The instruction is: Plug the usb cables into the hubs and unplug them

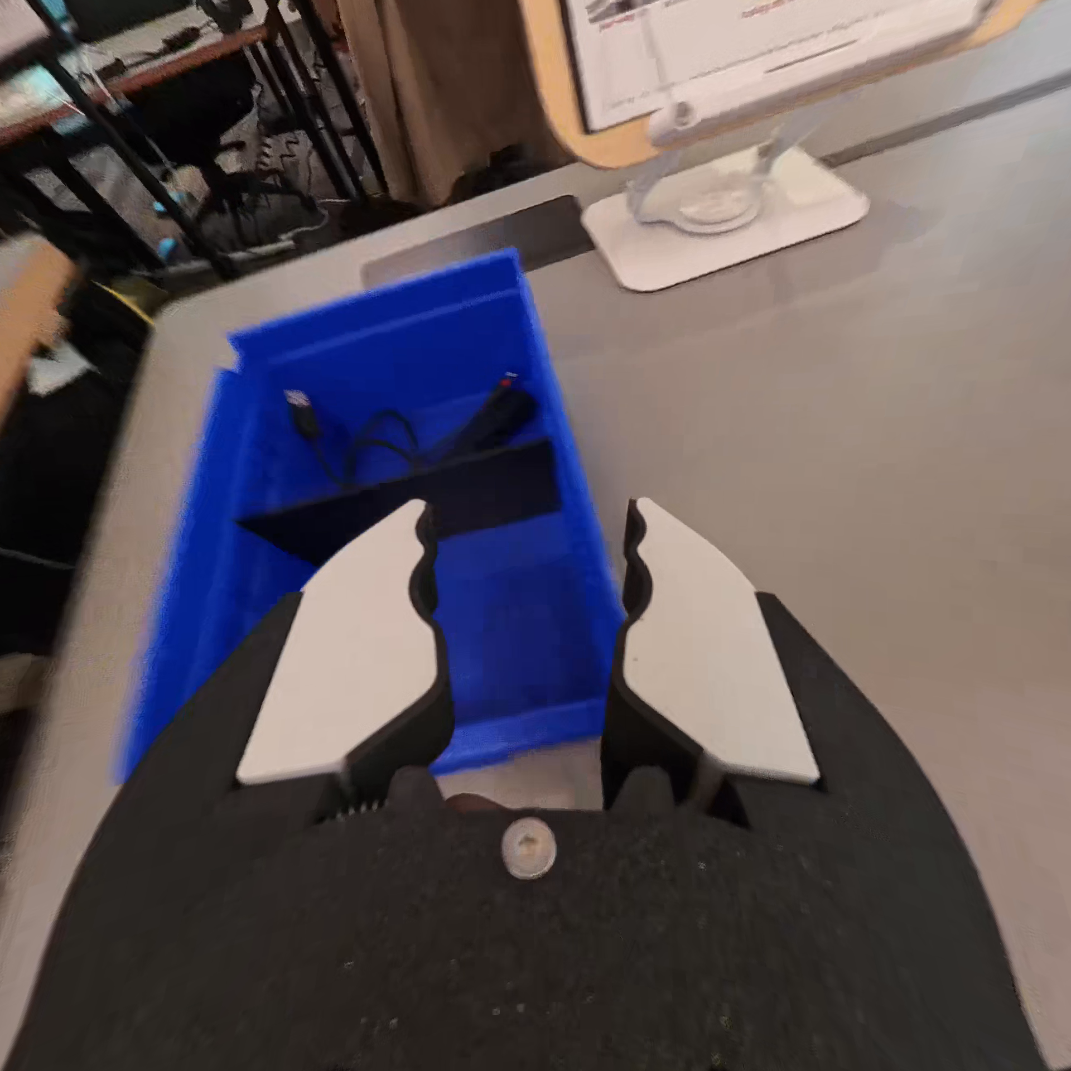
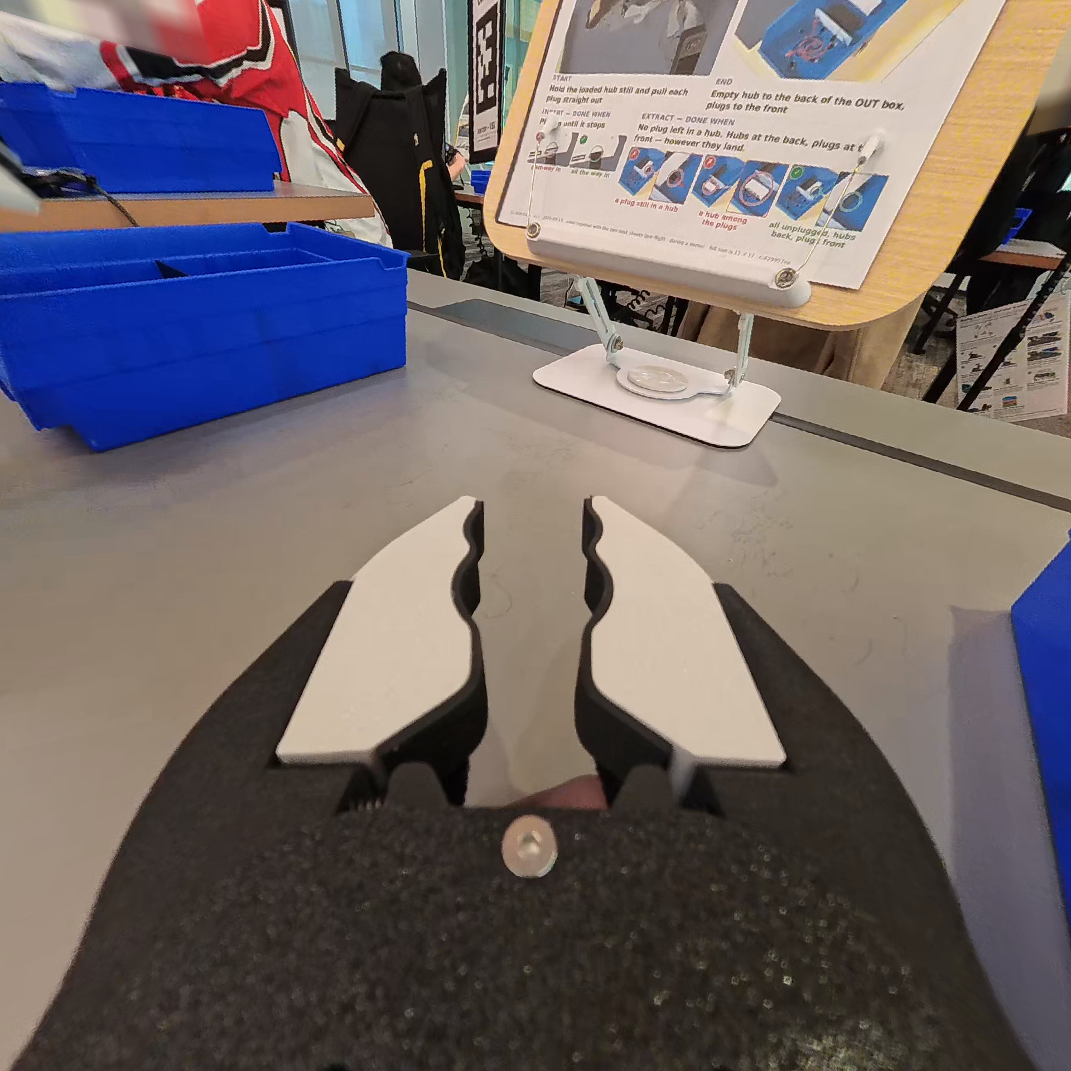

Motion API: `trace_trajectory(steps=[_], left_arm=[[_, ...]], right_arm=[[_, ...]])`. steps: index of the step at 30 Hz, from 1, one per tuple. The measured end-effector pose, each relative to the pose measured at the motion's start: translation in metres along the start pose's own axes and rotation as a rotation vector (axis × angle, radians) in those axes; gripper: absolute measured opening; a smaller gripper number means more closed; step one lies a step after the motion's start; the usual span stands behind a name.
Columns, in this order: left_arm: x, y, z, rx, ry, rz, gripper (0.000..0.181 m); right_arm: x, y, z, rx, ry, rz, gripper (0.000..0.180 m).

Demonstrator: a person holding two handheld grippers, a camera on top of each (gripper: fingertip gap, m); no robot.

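Observation:
In the left wrist view a blue bin (image 1: 191, 579) with a black divider (image 1: 463, 498) stands on the grey table. Its far compartment holds a black USB cable (image 1: 376, 440) with a plug (image 1: 301, 408) and a black hub-like piece (image 1: 504, 408). The near compartment looks empty. My left gripper (image 1: 527, 510) is open and empty, above the bin's near compartment. My right gripper (image 2: 533, 507) is open and empty, low over bare table. The same blue bin (image 2: 203, 324) shows at the left of the right wrist view, its contents hidden by its wall.
A wooden board with an instruction sheet (image 2: 724, 145) stands on a white stand (image 2: 655, 394) at the table's back; the stand also shows in the left wrist view (image 1: 724, 232). Another blue bin's edge (image 2: 1043, 666) is at the right. A person in red (image 2: 261, 58) is behind.

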State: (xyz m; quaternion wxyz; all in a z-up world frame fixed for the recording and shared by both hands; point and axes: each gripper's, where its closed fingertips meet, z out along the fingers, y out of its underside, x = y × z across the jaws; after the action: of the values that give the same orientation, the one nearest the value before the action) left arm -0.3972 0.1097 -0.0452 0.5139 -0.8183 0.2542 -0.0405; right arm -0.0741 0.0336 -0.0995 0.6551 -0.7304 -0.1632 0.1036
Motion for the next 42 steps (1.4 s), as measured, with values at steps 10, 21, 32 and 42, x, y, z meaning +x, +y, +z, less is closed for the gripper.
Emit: trace_trajectory(steps=[10, 21, 32, 42], left_arm=[[-0.055, -0.023, 0.115, -0.494, 0.326, 0.473, 0.053], [-0.045, 0.052, 0.185, -0.835, 0.596, 0.474, 0.061], [-0.049, 0.071, 0.201, -0.912, 0.630, 0.482, 0.053], [-0.069, 0.010, 0.174, -0.581, 0.570, 0.329, 0.051]], right_arm=[[-0.007, 0.001, 0.004, -0.014, -0.020, -0.034, 0.032], [-0.007, 0.002, 0.006, -0.024, -0.044, -0.004, 0.032], [-0.010, 0.003, 0.007, -0.027, -0.063, -0.007, 0.031], [-0.011, 0.001, 0.005, -0.013, -0.065, -0.013, 0.030]])
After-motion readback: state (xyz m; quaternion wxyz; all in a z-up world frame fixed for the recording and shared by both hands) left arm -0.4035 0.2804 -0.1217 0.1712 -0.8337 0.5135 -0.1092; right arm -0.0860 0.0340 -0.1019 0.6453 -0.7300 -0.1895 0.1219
